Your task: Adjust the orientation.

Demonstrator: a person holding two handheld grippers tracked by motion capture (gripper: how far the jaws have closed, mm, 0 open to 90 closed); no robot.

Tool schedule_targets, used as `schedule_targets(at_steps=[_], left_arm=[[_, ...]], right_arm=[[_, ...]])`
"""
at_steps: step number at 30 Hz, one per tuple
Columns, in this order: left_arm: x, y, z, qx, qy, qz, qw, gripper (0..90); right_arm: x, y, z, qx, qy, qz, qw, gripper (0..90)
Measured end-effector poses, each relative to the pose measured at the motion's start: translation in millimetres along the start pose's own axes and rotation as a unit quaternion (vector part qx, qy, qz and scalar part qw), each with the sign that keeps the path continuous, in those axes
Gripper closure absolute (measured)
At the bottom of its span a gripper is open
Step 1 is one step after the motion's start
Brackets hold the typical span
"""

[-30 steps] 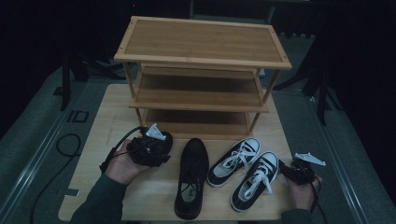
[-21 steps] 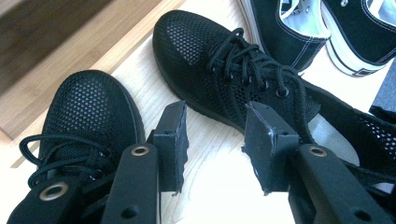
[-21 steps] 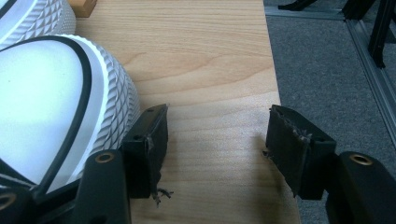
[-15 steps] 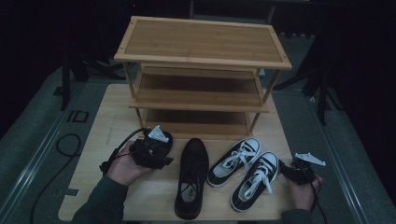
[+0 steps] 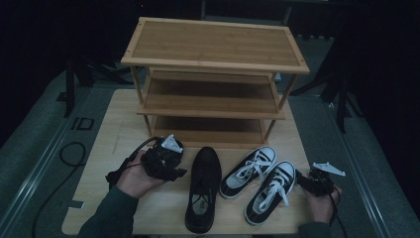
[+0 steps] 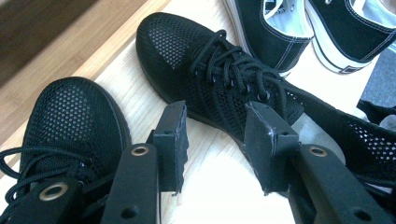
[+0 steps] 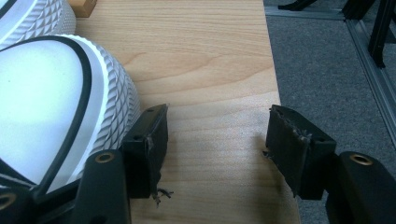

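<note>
Shoes point(image 5: 203, 187) before rack point(image 5: 213, 79), on table point(image 5: 119, 129)

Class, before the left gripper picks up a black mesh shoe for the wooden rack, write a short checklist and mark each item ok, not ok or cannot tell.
1. Left gripper open, nothing between its fingers: ok.
2. Black mesh lace-up shoe within the left gripper's aim: ok.
3. Second black mesh shoe lies beside the fingers, may snag: not ok.
4. Three-tier bamboo shoe rack shelves free: ok.
5. Right gripper open, beside the white-toed black canvas sneaker: ok.
</note>
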State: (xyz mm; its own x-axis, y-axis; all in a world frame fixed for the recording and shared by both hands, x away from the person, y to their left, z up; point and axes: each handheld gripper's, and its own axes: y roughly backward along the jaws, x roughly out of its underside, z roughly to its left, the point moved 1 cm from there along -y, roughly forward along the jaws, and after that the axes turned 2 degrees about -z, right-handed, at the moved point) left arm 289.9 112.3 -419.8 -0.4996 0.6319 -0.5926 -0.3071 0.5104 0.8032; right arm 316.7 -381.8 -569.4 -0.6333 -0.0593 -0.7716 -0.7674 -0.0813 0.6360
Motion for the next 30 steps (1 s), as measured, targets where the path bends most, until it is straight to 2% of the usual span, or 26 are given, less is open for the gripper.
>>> schedule_targets(at_steps=[30], left_arm=[[-14.6, -14.5, -15.8, 0.023, -0.021, 0.001, 0.9995, 59.0]], right_arm=[[0.0, 0.0, 0.0, 0.000, 0.000, 0.000, 1.0000, 38.4]])
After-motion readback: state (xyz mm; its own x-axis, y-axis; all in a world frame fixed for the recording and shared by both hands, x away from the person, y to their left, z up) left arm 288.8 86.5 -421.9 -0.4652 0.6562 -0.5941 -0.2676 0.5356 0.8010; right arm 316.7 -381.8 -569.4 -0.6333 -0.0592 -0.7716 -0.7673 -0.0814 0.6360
